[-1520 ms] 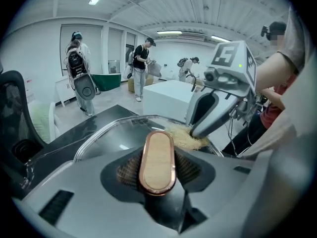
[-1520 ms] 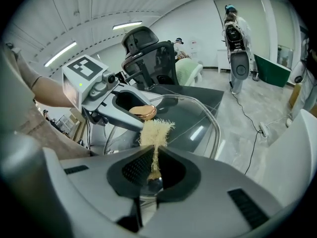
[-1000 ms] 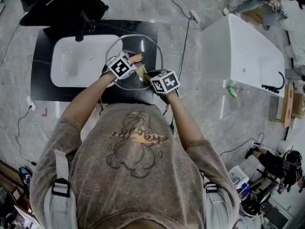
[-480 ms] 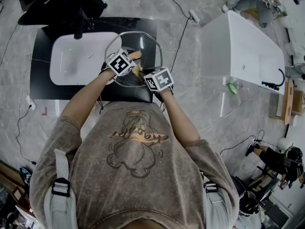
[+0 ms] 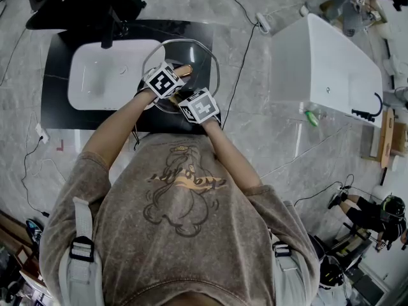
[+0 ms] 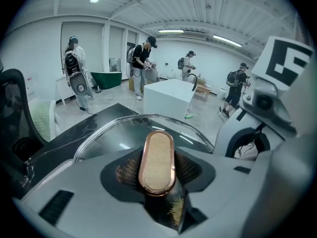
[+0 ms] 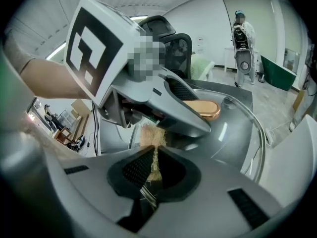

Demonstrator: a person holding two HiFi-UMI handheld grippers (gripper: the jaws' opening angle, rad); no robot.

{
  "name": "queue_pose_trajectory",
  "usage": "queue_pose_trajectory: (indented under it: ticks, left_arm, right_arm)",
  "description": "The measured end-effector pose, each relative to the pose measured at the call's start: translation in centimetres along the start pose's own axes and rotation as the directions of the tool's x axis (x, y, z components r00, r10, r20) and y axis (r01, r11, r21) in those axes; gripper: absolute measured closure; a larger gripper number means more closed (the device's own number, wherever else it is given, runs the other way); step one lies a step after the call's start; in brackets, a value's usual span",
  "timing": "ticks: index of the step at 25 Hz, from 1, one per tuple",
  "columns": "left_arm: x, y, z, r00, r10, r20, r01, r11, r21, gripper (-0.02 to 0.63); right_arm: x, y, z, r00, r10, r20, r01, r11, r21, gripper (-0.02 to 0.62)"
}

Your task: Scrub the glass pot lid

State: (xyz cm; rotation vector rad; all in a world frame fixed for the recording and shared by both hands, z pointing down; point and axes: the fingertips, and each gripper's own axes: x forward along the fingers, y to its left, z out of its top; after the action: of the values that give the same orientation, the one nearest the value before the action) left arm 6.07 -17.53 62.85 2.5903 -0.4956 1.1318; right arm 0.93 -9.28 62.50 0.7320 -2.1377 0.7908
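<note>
The glass pot lid [image 5: 199, 61] is held tilted over the black counter, to the right of the sink. My left gripper [image 5: 174, 76] is shut on its copper-rimmed wooden handle [image 6: 157, 160], and the lid's rim [image 6: 124, 124] arcs behind the handle. My right gripper [image 5: 189, 99] sits just below and to the right of the left one, almost touching it. It is shut on a tan fibrous scrubber [image 7: 150, 139] that presses on the glass [image 7: 237, 133] under the left gripper's body [image 7: 173, 105]. In the head view the scrubber is hidden under the marker cubes.
A white sink basin [image 5: 105, 75] is set in the black counter [image 5: 57, 107], with a black faucet [image 5: 108, 34] behind it. A white tub-like unit [image 5: 325, 62] stands to the right. Cables cross the grey floor, and people stand in the background [image 6: 143, 58].
My right gripper has slid left across the lid with the scrubber, closing up against the left gripper. The left gripper and the lid have stayed put.
</note>
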Motion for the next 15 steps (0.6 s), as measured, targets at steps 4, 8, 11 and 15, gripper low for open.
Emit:
queue_pose_trajectory:
  ticks: [4, 8, 11, 15]
  left_arm:
    - [0.0, 0.0, 0.0, 1.000, 0.000, 0.001, 0.000, 1.000, 0.004, 0.423]
    - [0.0, 0.2, -0.2, 1.000, -0.001, 0.004, 0.001, 1.000, 0.005, 0.423]
    - [0.0, 0.1, -0.1, 1.000, 0.000, 0.005, 0.000, 1.000, 0.007, 0.423]
    - [-0.2, 0.0, 0.1, 1.000, -0.002, 0.006, 0.002, 1.000, 0.010, 0.423]
  right_arm:
    - [0.2, 0.8, -0.7, 0.999, 0.033, -0.002, -0.033, 0.999, -0.001, 0.558]
    - [0.5, 2.1, -2.1, 0.997, 0.065, -0.036, -0.065, 0.998, -0.017, 0.558]
    - [0.4, 2.5, -2.6, 0.996, 0.076, -0.037, -0.076, 0.997, -0.020, 0.558]
    - [0.2, 2.6, -2.7, 0.996, 0.084, -0.025, -0.085, 0.996, -0.015, 0.558]
